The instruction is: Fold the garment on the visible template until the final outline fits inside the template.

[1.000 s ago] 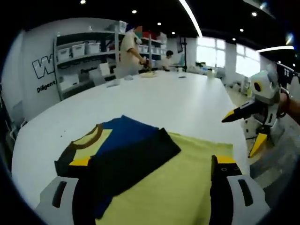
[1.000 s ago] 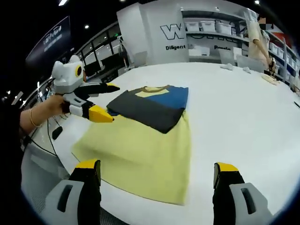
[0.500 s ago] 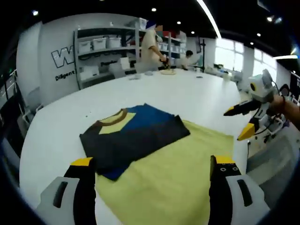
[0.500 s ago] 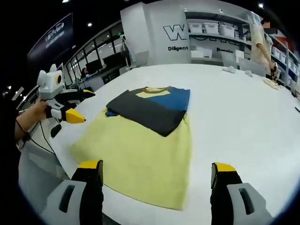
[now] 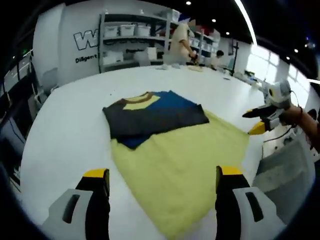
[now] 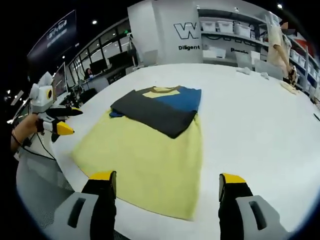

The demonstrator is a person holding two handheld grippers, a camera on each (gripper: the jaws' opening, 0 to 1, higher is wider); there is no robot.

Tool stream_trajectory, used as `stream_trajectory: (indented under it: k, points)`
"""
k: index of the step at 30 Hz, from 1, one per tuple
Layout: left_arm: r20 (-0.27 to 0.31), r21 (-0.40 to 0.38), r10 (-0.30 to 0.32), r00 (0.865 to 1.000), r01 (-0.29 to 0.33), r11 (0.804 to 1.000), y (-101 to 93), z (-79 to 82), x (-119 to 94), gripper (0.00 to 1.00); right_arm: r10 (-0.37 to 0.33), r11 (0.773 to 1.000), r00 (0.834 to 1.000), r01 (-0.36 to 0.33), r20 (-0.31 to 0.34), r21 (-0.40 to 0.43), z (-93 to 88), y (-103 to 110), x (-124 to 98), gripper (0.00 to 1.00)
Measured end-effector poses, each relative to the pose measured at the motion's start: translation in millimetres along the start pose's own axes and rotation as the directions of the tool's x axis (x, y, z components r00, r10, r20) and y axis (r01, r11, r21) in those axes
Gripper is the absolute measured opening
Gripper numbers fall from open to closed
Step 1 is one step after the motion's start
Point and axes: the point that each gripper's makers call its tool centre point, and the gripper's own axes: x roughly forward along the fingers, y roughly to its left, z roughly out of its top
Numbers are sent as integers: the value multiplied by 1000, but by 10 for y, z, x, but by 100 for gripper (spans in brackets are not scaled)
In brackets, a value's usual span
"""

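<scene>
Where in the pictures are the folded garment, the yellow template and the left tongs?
folded garment [image 6: 159, 111], right gripper view, dark folded panel.
yellow template [image 5: 185, 157], left gripper view, bare middle.
left tongs [image 6: 64, 120], right gripper view, between the tips.

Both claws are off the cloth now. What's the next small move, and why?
Probably bring the left claw back down to the garment. It lies folded over one end of the yellow template, but its dark edge pokes past the template onto the white table. Both claws hang open and apart from it, so tucking that overhang inward looks like the remaining step.

Dark grey, blue and yellow garment, pale yellow template, white table
</scene>
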Motion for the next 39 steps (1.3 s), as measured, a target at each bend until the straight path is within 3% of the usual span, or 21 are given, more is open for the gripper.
stream_trajectory:
  k: [6,8,12,15,18,22,29,39]
  points:
    - [-92,-23,22,996,-24,999,33,-317,-62,67,-4,1000,1000,4,-30,-2,-99,-8,3,74]
    - [-128,-69,29,991,-38,997,31,-420,-78,60,-11,1000,999,11,-39,-4,-130,-18,9,72]
    - [-140,-70,42,989,-53,996,19,-522,-100,54,-29,999,998,28,-57,-17,-185,-38,10,68]
    - [-189,-85,60,980,-77,993,27,-656,-140,48,-41,999,996,39,-76,-19,-223,-55,2,67]
    - [-191,-127,42,981,-67,990,0,-711,-127,40,-54,998,993,52,-101,-20,-277,-79,-5,63]
    - [-207,-160,26,978,-60,985,-66,-780,-131,38,-55,998,992,54,-116,-12,-308,-76,-15,61]
    - [-269,-186,36,962,-88,979,-70,-939,-169,28,-72,997,986,71,-153,-9,-387,-124,-17,54]
    - [-294,-177,69,953,-126,976,-60,-967,-187,10,-106,994,971,106,-214,-12,-523,-199,-61,27]
